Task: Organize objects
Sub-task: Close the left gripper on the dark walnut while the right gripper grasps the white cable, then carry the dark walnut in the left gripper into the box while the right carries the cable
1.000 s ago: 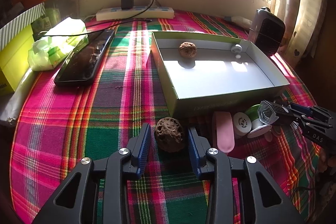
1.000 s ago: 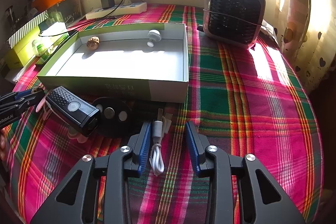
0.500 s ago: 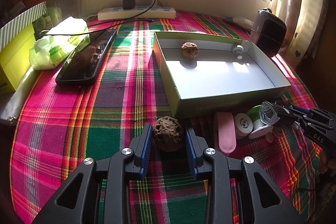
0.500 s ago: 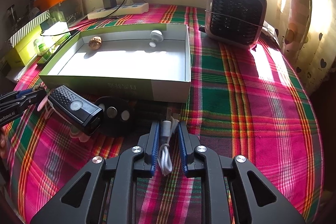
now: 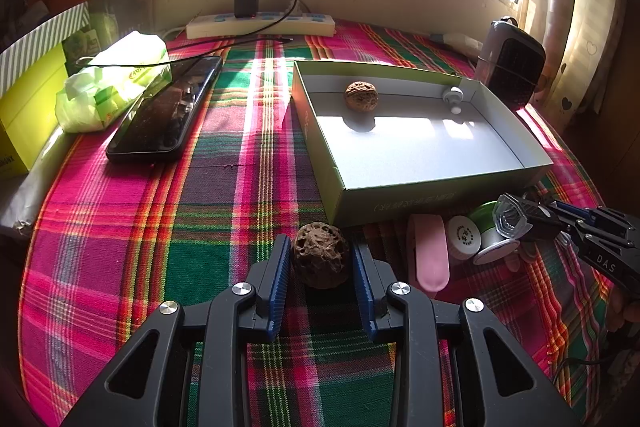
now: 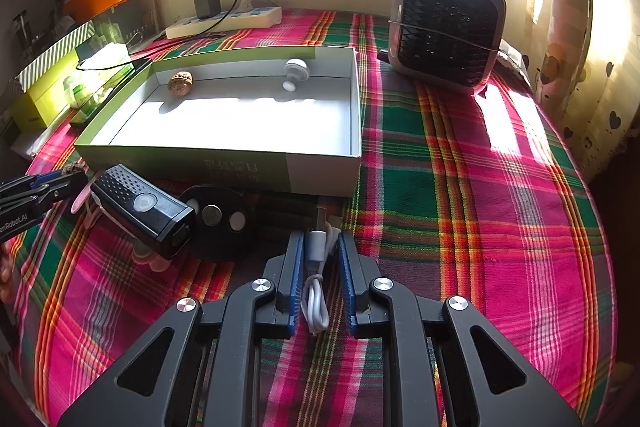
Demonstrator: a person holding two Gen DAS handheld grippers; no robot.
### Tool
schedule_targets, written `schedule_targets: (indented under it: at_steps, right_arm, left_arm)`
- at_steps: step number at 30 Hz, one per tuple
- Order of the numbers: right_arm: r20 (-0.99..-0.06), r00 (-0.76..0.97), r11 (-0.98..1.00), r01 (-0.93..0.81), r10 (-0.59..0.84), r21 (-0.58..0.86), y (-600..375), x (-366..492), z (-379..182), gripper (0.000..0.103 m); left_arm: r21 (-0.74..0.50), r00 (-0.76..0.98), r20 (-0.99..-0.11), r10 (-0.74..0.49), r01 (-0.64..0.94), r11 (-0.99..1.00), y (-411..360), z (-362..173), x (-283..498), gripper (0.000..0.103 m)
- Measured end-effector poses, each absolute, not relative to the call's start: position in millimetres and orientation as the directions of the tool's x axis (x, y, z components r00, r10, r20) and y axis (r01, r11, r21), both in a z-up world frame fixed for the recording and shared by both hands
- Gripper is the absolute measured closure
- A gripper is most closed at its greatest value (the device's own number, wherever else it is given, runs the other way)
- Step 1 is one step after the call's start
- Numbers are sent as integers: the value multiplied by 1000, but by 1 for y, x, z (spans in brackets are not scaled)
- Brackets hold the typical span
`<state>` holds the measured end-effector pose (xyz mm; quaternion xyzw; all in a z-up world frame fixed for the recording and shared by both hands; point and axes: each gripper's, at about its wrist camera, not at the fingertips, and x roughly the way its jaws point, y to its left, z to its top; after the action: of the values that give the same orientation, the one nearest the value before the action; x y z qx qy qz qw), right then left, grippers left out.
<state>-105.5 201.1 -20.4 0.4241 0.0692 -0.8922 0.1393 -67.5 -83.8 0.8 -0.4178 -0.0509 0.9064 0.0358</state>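
A brown walnut (image 5: 321, 253) lies on the plaid cloth between the blue pads of my left gripper (image 5: 320, 259), which is shut on it. A coiled white USB cable (image 6: 317, 279) lies between the pads of my right gripper (image 6: 319, 269), which is shut on it. The open green box (image 5: 340, 187) holds a second walnut (image 5: 361, 95) and a small white round object (image 5: 453, 95). The box (image 6: 224, 159) also shows in the right wrist view, just beyond the cable.
In front of the box lie a pink case (image 5: 428, 255), a small white spool (image 5: 464, 237), a black bike light (image 6: 144, 209) and a black disc (image 6: 218, 219). A phone (image 5: 164, 111), tissue pack (image 5: 108, 87), power strip (image 5: 260, 25) and fan (image 6: 446, 27) stand around.
Both grippers closed in over the past second: the left onto the walnut, the right onto the white cable. Both views shifted slightly.
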Motion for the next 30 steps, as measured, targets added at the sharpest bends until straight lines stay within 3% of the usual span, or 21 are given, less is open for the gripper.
schedule_targets:
  at_steps: [8,10,30]
  right_arm:
    - [-771,-606,-951,309,-197,1,202,-104,-17,86]
    - [-769,-607,-950,311,-201,3,201,-104,-16,91]
    - [-743,-630,-946,323,-227,15,198,-99,-1,90]
  left_arm:
    - [-119,-654,-750,104,-21,-993,-85,4,-65,75]
    - [-120,-657,-747,104,-21,-993,-84,6,-64,75]
    - [-115,-697,-705,127,-64,-991,-73,32,-60,75]
